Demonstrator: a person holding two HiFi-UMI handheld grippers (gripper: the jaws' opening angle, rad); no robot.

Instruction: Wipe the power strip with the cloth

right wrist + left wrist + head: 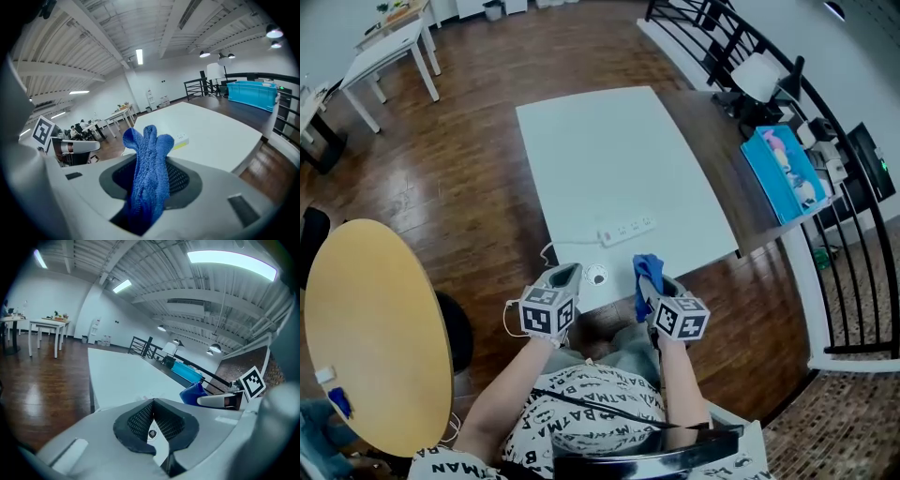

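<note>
- The power strip is white and lies flat near the front edge of the white counter, its cord running off its left end.
- The blue cloth is not touching the power strip. It is pinched in the right gripper, whose jaws are clamped on its middle, with folds bunched above the tips.
- The right gripper hangs at the counter's front edge, near the power strip but apart from it.
- The left gripper is beside it, jaws closed together at the tips with nothing between them.
- A small round disc sits on the counter just ahead of the left gripper.
- A blue bin stands on the dark counter to the right. It holds pink and pale items too small to identify.
</note>
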